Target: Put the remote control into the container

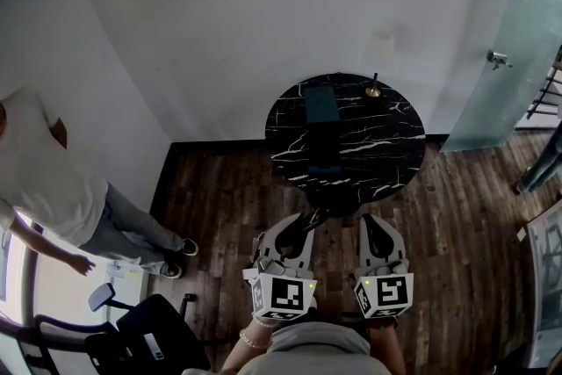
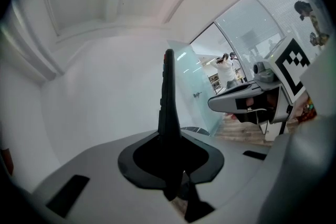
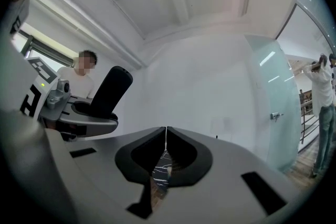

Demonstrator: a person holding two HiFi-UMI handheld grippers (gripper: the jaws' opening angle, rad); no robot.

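Note:
A black remote control stands upright, edge on, between the jaws of my left gripper, which is shut on it. In the head view the left gripper is held low over the wooden floor, just short of the round black marble table. The remote also shows sticking up from that gripper in the right gripper view. A dark teal rectangular container lies on the far part of the table, with a darker rectangular thing in front of it. My right gripper hovers beside the left, shut and empty.
A small brass object stands at the table's far edge. A person in a white shirt stands at the left beside an office chair. A glass door is at the right, and a white wall rises behind the table.

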